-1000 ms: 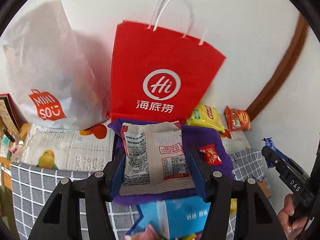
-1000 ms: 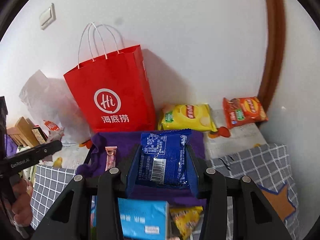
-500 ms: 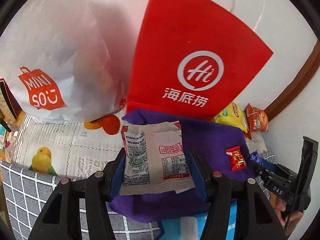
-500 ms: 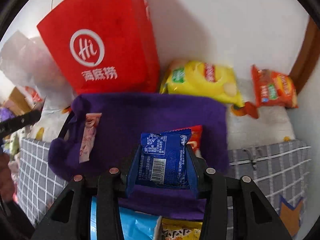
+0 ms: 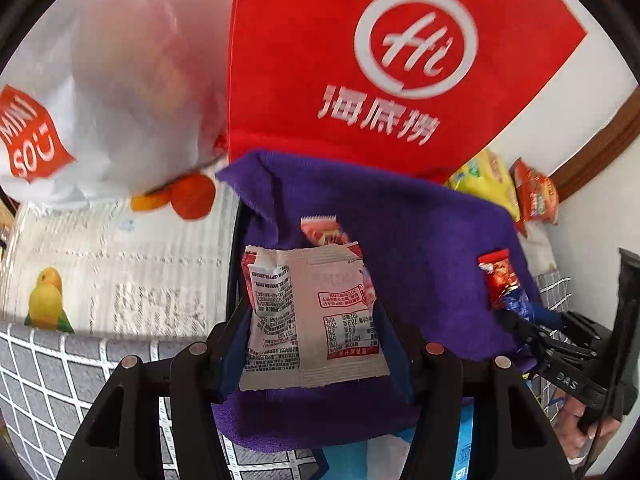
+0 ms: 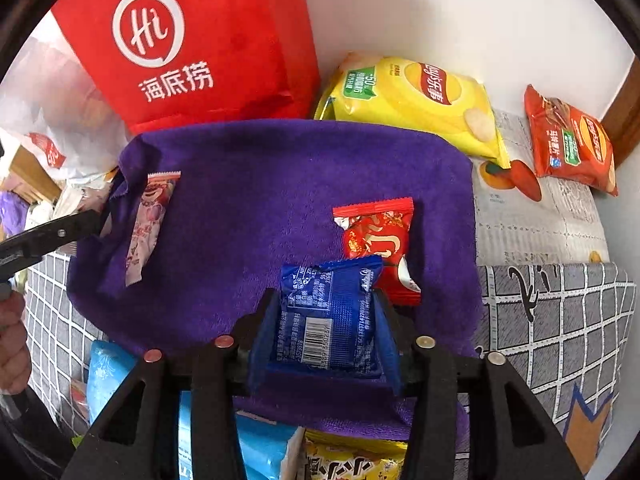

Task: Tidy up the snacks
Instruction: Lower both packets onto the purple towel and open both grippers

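**Right gripper starts to let go over the purple cloth**

Right gripper [image 6: 326, 320] is now low over the purple fleece cloth [image 6: 248, 184], and its jaws are opening. The small blue foil snack packet [image 6: 328, 316] is between the blue pads, but the grip is loosening; I cannot tell if the pads press it at this instant. One second ago I held this packet high, with the red paper shopping bag [image 6: 208, 40] far in front. Now the cloth fills the view, so I have come down to the place of release.

The blue packet sits just beside the small red foil snack packet [image 6: 378, 240], touching or overlapping its lower corner. I judge that I am sorting the foil packets together on this side.

My left gripper [image 5: 314, 316] came down too, and it is closed on the pale pink-and-white snack sachet [image 5: 312, 312], with no change in the grip. A similar pink wrapped snack [image 5: 322, 232] lies on the cloth right behind it, so I think the sachet belongs there. That release is not yet done.
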### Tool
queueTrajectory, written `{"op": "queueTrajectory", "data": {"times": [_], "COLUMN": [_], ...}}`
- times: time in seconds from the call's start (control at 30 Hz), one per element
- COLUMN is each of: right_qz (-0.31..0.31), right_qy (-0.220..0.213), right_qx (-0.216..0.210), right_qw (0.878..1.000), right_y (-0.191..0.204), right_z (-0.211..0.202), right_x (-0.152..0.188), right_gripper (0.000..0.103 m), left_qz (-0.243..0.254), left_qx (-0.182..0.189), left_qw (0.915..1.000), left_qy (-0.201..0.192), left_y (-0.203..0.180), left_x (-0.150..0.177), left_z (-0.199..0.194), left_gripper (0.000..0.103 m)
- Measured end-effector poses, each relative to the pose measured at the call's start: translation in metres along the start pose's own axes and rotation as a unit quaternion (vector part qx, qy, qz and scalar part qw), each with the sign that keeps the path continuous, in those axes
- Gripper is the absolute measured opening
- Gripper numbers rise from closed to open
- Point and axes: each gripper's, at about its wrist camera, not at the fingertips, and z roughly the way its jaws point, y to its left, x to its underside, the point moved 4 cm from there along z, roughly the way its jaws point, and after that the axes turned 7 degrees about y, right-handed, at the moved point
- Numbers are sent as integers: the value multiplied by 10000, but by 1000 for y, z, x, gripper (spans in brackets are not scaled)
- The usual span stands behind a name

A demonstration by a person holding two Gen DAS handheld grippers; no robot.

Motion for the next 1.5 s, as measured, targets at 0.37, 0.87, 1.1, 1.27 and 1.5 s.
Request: {"op": "queueTrajectory", "data": {"times": [0.37, 0.87, 1.1, 1.27, 1.5], "right_qz": [142, 556, 1000, 768, 852], "right_qy": [-530, -1255, -1537, -1313, -1129], "right_qx": [-87, -180, -238, -1, 135], "right_qw": [9985, 9904, 9828, 9884, 9899], "right_y": [-4, -16, -22, -23, -32], "right_z": [-39, -68, -80, -80, -69], "right_x": [-5, -4, -2, 22, 77], "right_gripper": [60, 60, 52, 52, 52], "left_qz": [-32, 184, 261, 245, 214], "left_qx": [351, 441, 368, 433, 560], "left_qw": [9986, 9984, 9990, 9987, 9979], "left_qy": [385, 309, 11, -99, -240], "left_y": [-12, -31, -31, -28, -29], "left_x": [7, 10, 9, 8, 9], "left_z": [21, 7, -18, -32, -47], "left_gripper": [57, 70, 70, 70, 70]}}
